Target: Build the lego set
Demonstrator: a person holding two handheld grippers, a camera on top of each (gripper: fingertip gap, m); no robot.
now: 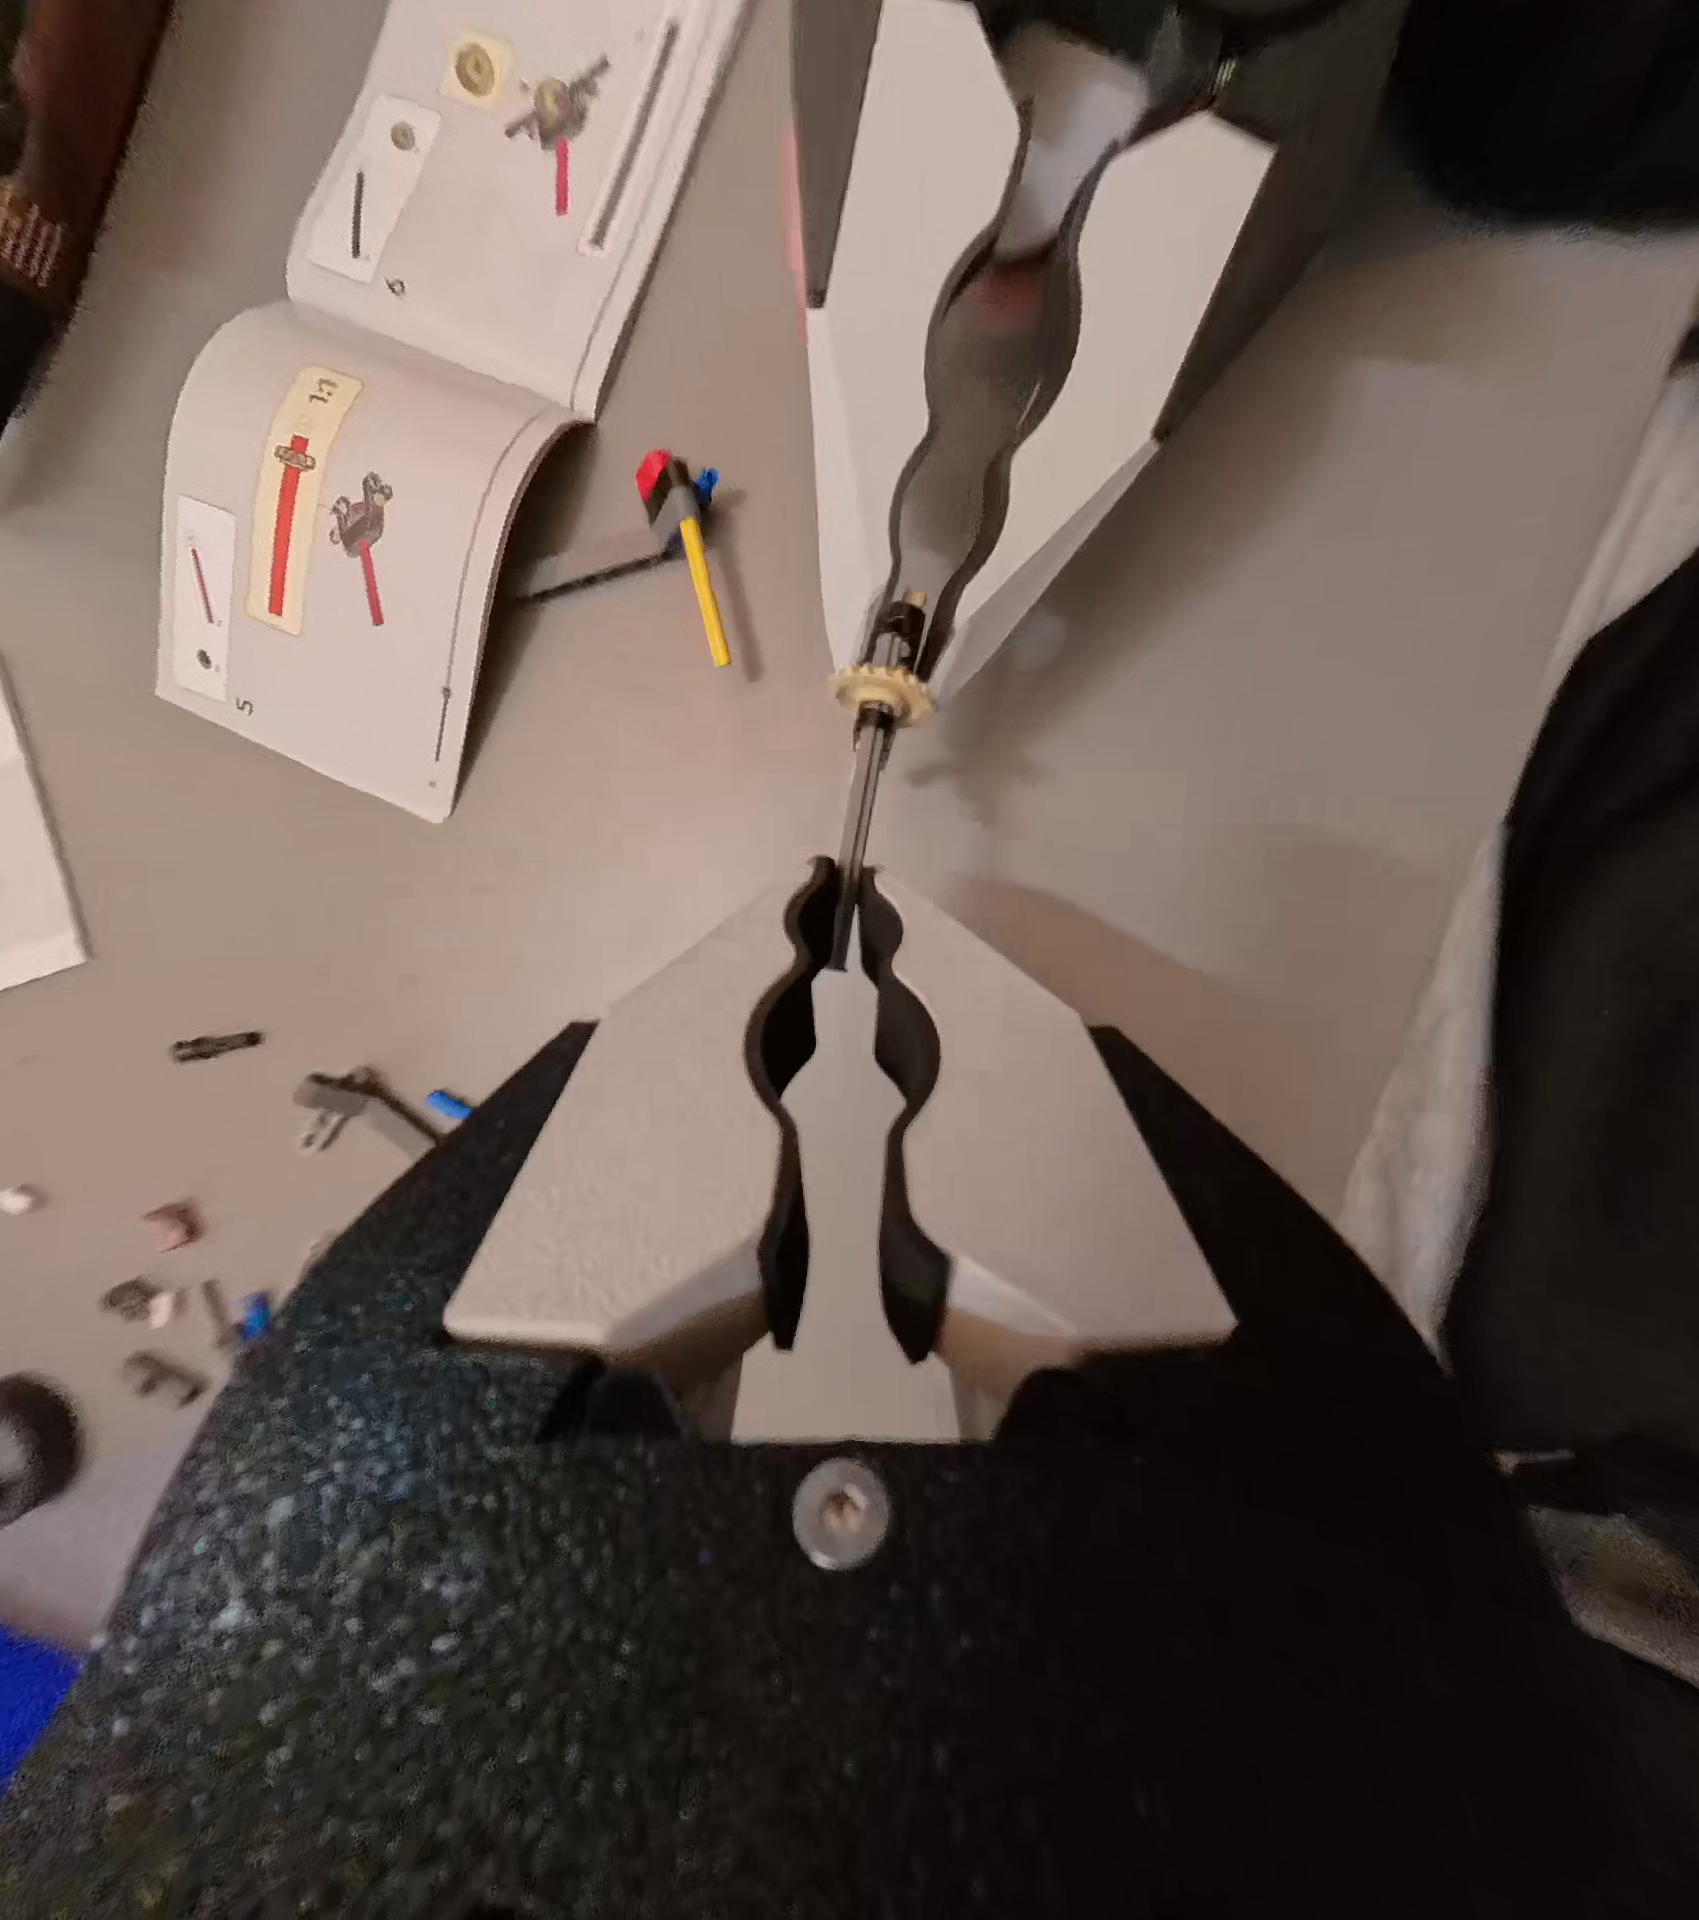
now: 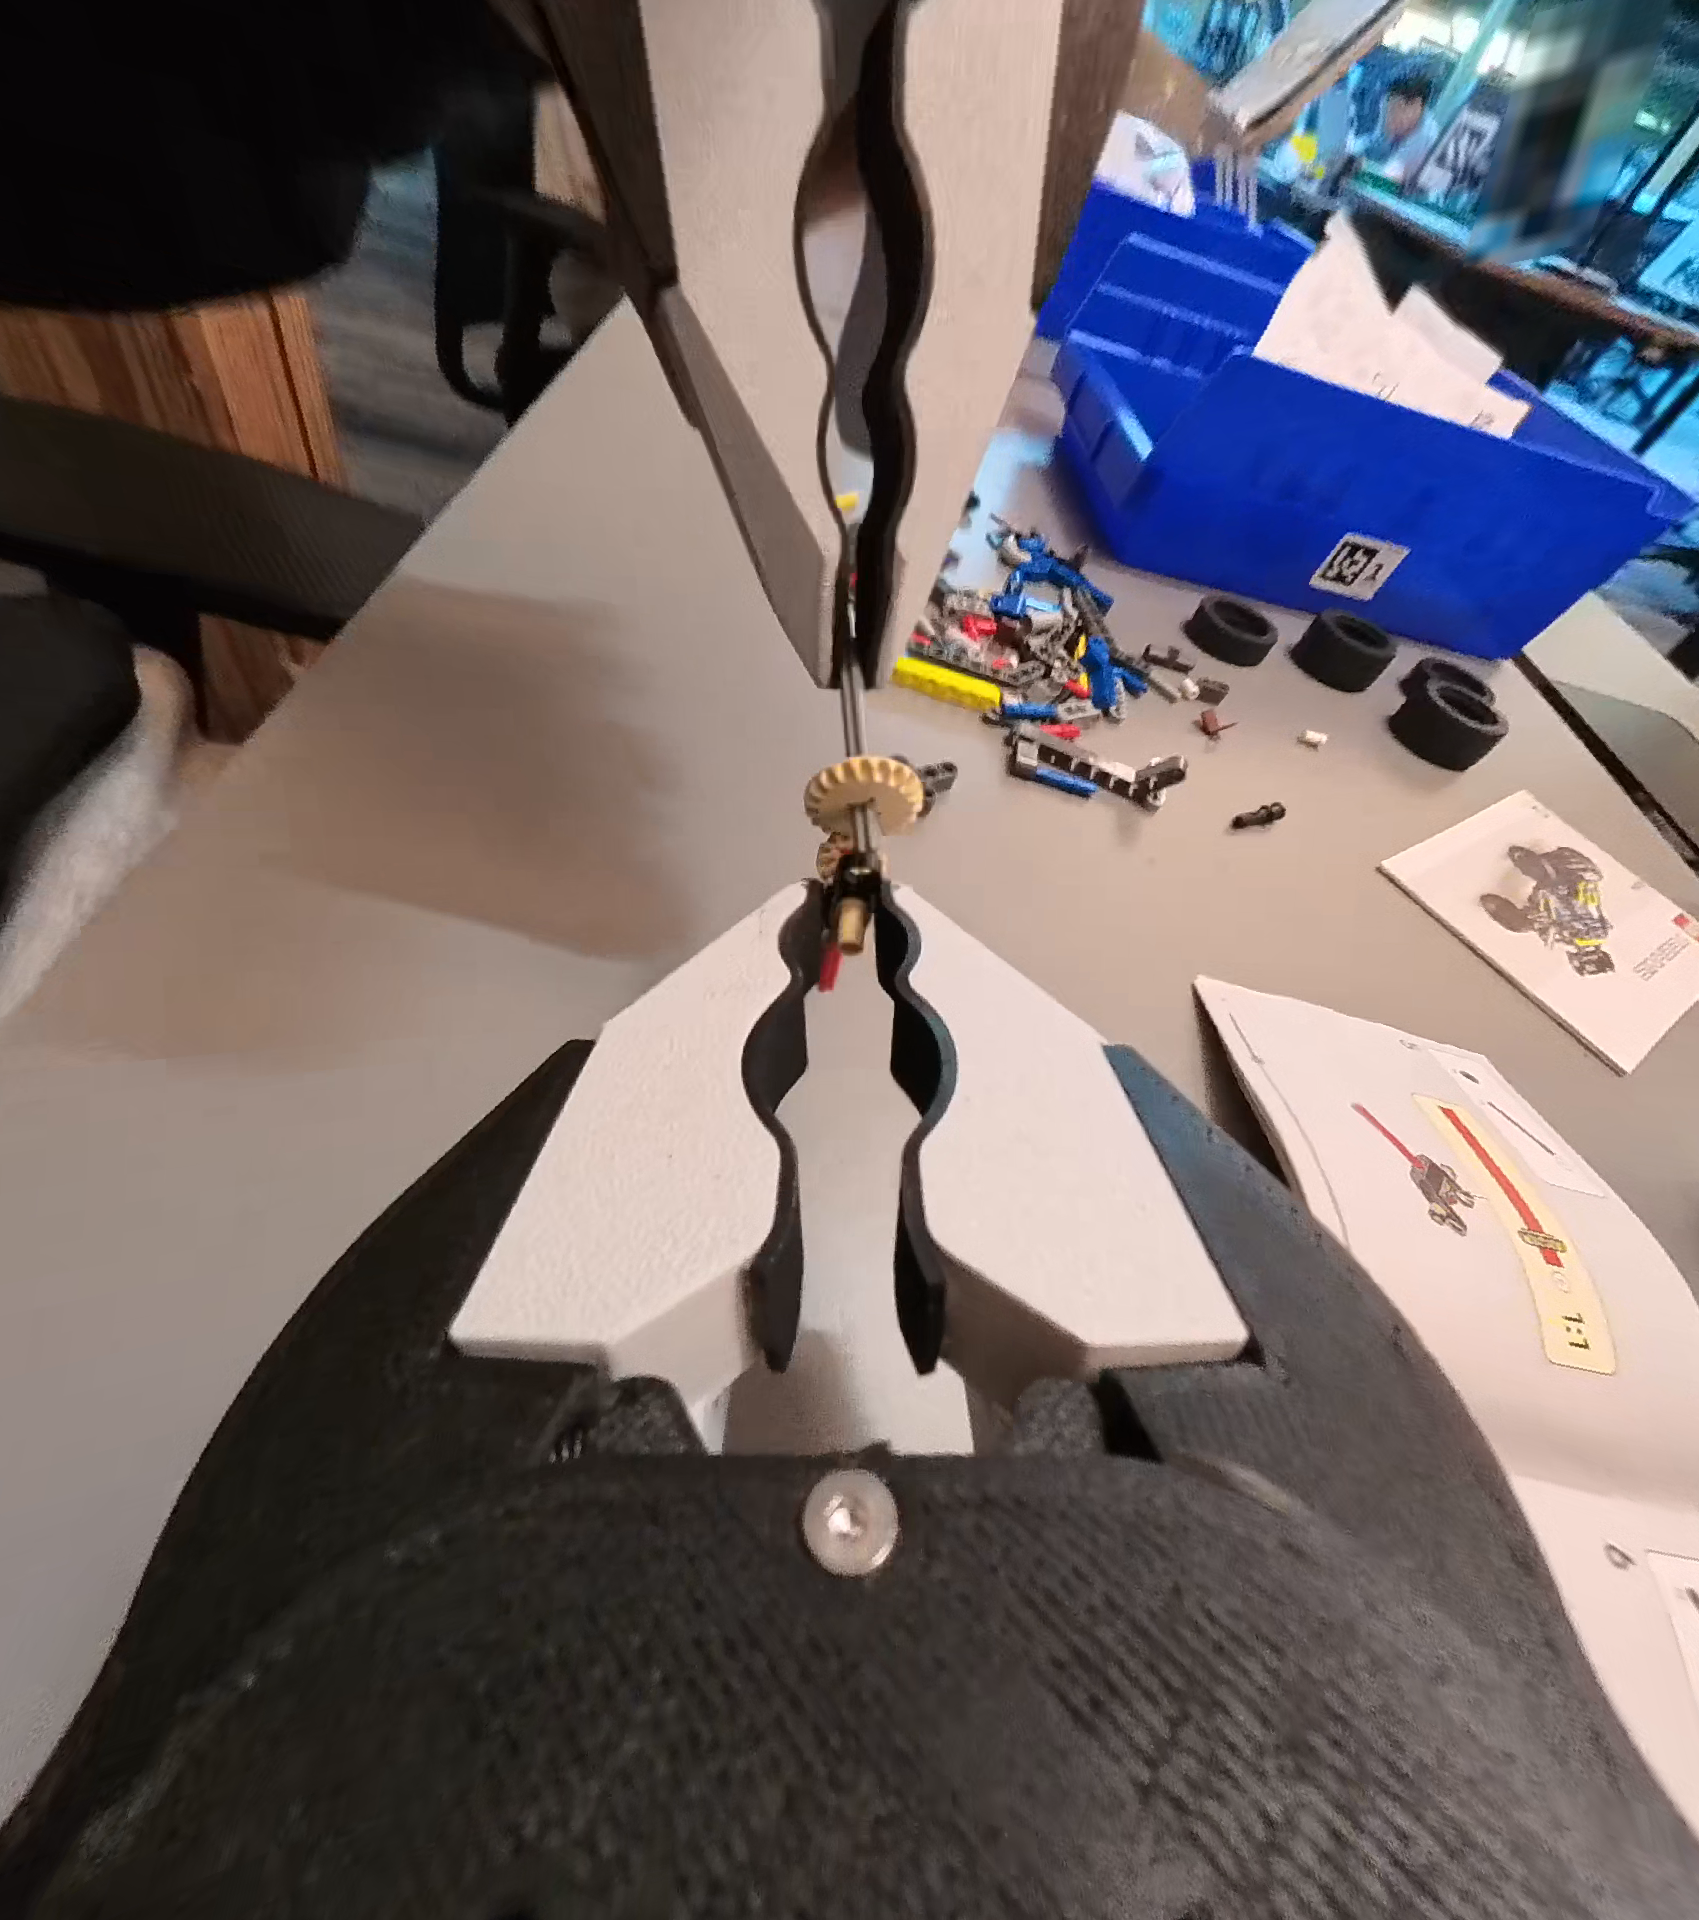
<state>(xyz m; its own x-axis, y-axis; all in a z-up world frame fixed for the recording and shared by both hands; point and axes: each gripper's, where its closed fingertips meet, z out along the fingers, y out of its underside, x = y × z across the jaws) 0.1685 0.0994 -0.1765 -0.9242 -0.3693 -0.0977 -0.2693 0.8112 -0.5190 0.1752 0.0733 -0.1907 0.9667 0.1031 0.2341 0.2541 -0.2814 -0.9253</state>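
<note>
1. The build was, by my judgement, at an early stage. Only one small sub-assembly existed: a thin black axle (image 1: 860, 805) carrying a tan bevel gear (image 1: 879, 698) and a small black hub (image 2: 850, 896) with a red stub.
2. That assembly hung in the air above the bench (image 1: 616, 914), between the two tools. The left gripper (image 1: 840, 899) was clamped on the axle's bare end. The right gripper (image 2: 845, 914) was pinched on the hub end.
3. Most parts lay unused: a loose pile of blue, black, grey and yellow pieces (image 2: 1032, 644), four black tyres (image 2: 1344, 649), and a small piece with a yellow rod (image 1: 689, 540) beside the open instruction booklet (image 1: 377, 499).
4. A blue bin (image 2: 1344, 499) stood behind the pile, and a second leaflet (image 2: 1562, 925) lay flat nearby.
5. The axle looked slim, rigid and ridged; the gear was toothed, matte plastic. The tyres seemed soft rubber. The fingers (image 1: 793, 1029) had wavy black linings on pale grey wedges, and the bench was smooth, plain grey.
</note>
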